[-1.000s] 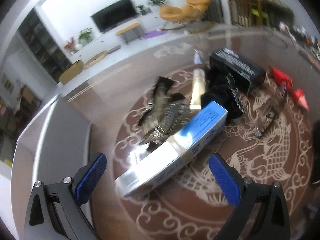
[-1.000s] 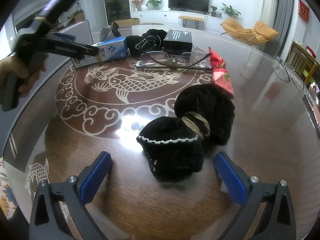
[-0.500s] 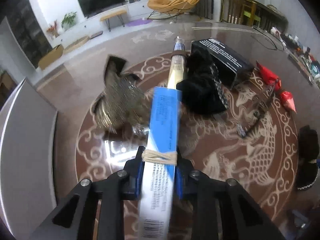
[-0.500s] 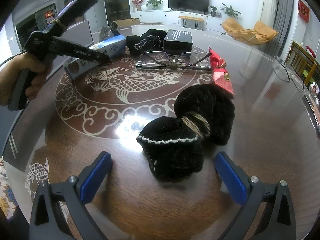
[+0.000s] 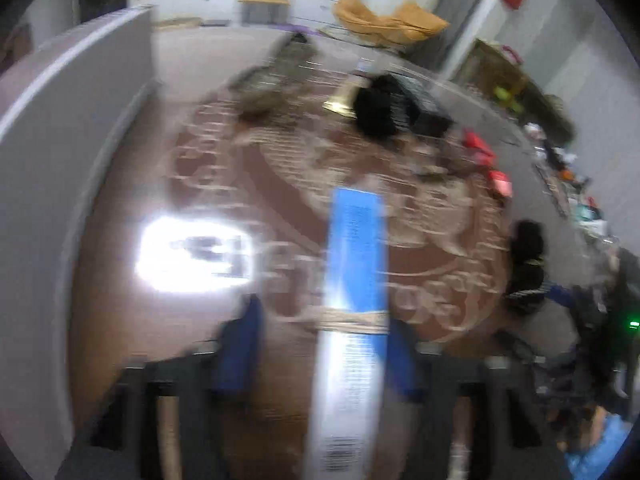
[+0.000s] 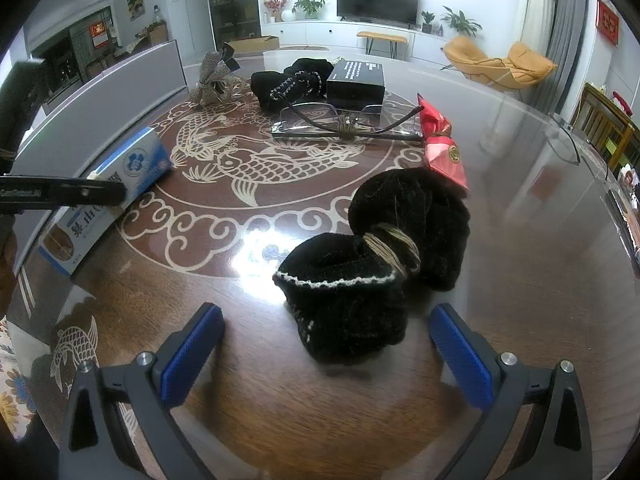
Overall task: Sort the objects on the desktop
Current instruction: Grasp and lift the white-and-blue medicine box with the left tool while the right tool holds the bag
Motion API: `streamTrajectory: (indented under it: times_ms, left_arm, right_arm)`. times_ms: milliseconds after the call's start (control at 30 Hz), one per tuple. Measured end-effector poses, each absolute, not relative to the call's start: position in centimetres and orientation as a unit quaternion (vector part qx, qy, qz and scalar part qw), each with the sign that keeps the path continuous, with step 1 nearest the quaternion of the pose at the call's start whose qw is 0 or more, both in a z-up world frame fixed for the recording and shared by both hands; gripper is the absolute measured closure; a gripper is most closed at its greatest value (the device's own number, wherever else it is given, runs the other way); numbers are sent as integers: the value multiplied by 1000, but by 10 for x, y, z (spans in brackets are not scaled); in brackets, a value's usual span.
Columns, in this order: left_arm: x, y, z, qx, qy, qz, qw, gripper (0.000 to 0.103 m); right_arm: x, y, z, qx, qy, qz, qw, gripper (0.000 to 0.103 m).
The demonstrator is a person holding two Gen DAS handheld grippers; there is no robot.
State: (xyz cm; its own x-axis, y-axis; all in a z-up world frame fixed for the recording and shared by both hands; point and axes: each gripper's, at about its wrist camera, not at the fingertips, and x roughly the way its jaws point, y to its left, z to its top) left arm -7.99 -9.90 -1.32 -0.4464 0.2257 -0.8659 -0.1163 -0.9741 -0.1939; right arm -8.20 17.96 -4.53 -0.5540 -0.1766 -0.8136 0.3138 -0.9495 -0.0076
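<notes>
My left gripper [image 5: 324, 344]: view badly blurred, jaws parted, the long blue-and-white cardboard box [image 5: 352, 320] lying between them against the right finger; whether it is gripped, I cannot tell. The box sits at the left edge of the glossy brown table [image 6: 520, 280]. My right gripper [image 6: 326, 346] spread wide, released, flanking the black knitted bundle tied with twine [image 6: 372, 260].

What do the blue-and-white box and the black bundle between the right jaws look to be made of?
Blue-and-white box: probably glossy printed cardboard, with sharp folded edges and a sheen on its face. Black bundle: soft plush or velvety fabric, matte and fuzzy, white stitched trim, tied with tan twine.
</notes>
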Motion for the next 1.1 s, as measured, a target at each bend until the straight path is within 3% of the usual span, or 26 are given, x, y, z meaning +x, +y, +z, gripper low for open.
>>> streamTrajectory:
  times_ms: [167,467,700,1100]
  left_arm:
    - [-82,-114,-14,-509,-77,855,66,26]
    - [-67,-110,-12,-507,-41,860,51,26]
    - [-40,-109,17,-461,-74,881,79,26]
    - [-41,-57,2,-473,-69,864,156,25]
  right_arm:
    - [-82,180,-45,451,76,-878,140,0]
    - [-82,180,-45,451,76,-878,140,0]
    - [-82,180,-45,451,76,-878,140,0]
    - [-81,180,-45,451,76,-878,140,0]
